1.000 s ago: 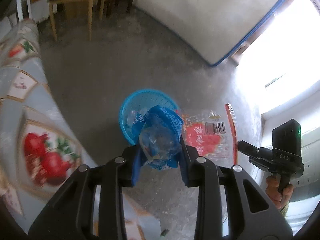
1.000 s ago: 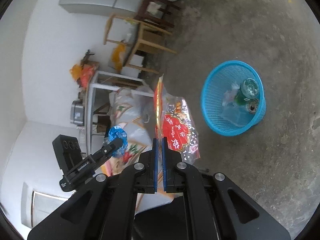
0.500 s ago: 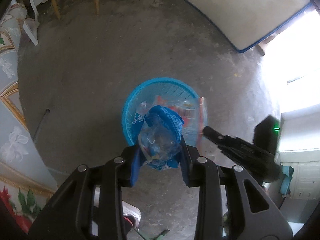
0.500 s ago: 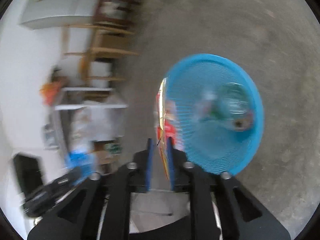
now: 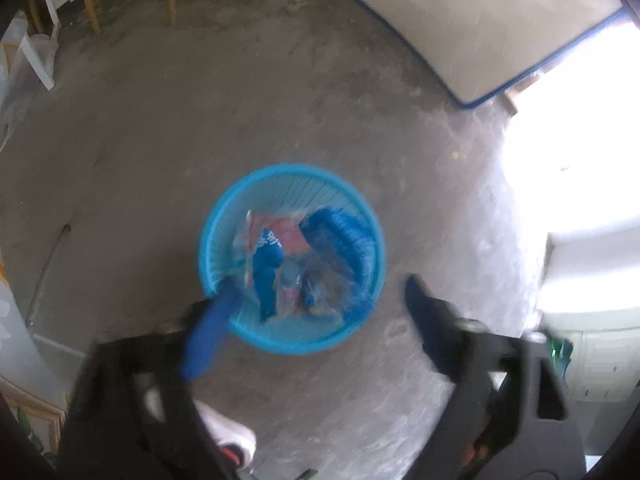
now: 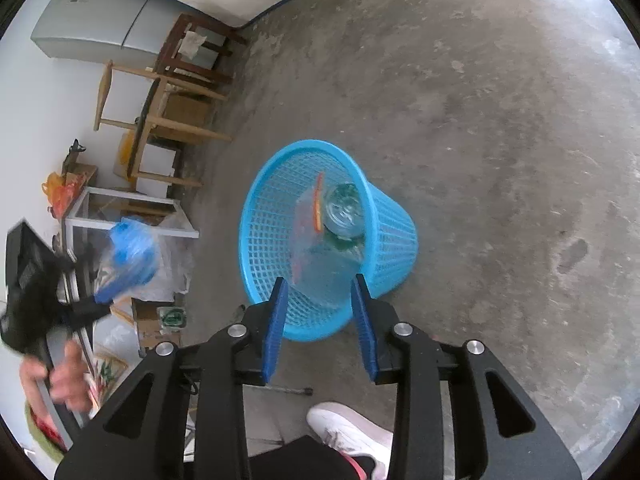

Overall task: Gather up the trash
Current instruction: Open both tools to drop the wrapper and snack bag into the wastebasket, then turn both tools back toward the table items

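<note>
Dropping is the step in hand: both tongs hang over the basket (image 5: 208,240), which stands on the floor (image 6: 500,140) just ahead of and below their tips. The left tongs (image 5: 320,286) are opening and stand very wide, their pads pressing on nothing. From their own camera the blue bag (image 5: 336,236) shows past the tips, framed by the basket rim, free of both pads. In the right view the same bag is a blur close to the left tips, so whether it has landed or is still falling cannot be told. The right tongs (image 6: 319,282) are opening too, about a third apart and empty. The red wrapper (image 6: 308,220) stands on edge inside the basket, beyond their tips and apart from them, leaning by a green bottle (image 6: 344,208). Judged from this, this pair of pieces is as good as binned. The next move would call for lifting both tongs clear of the rim without knocking the light basket over, then turning toward whatever rubbish is left; none lies on the floor near the tips, so more must be looked for elsewhere. Counted: two tongs, one basket, one blue bag, one red wrapper, one bottle; any smaller scraps under them are too hidden to count. One hand (image 6: 60,376) shows, gripping the left tongs, and one white shoe (image 6: 348,428) sits just behind the right tongs.
</note>
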The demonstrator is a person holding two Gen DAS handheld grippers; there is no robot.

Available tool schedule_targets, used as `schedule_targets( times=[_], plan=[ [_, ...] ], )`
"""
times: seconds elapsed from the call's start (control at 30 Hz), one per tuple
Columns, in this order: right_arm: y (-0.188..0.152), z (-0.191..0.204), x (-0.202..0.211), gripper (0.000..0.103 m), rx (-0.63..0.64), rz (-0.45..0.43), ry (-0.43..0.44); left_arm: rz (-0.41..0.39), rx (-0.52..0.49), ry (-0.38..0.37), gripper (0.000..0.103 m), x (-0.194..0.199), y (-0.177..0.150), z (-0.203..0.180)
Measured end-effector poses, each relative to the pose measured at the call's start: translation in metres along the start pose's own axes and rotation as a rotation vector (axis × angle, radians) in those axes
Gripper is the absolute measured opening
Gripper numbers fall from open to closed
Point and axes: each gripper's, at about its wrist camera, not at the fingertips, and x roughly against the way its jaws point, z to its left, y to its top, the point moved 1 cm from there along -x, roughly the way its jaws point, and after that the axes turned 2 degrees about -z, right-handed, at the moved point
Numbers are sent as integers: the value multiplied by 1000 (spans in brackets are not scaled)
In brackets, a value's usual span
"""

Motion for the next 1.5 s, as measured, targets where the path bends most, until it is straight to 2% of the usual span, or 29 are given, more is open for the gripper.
schedule_targets(
  times=[0.03,0.17,0.33,0.57,0.63,0.7,0.83,1.0,1.07,1.13,1.27,1.4,1.5],
  plan=[
    [-3,-1,7,33,-1,1,1,-34,14,-17,83,6,0,1],
    [-20,-5,23,33,12,3,-4,-87,40,-35,83,34,-8,5],
    [-35,1,35,33,32,12,-6,-184,1,-60,83,89,-27,6],
    [-48,35,57,33,130,-29,-29,-319,-31,-126,84,191,-85,29],
    [-53,55,68,36,199,-61,-63,-385,-39,-121,84,225,-111,47],
    [-57,70,76,41,245,-85,-81,-457,-23,-86,84,253,-137,72],
    [-72,118,94,53,386,-133,-134,-547,29,13,84,303,-208,124],
    [-100,198,119,70,599,-196,-193,-618,133,87,85,360,-294,184],
    [-114,230,126,75,681,-219,-198,-654,185,152,86,379,-326,208],
    [-132,262,132,77,756,-225,-170,-682,233,181,86,390,-349,227],
    [-170,327,126,78,877,-153,-59,-750,388,154,87,409,-398,274],
    [-213,383,104,78,987,-40,25,-795,489,116,87,415,-425,311],
    [-257,424,81,78,1062,61,83,-812,510,120,87,416,-431,321]
  ],
)
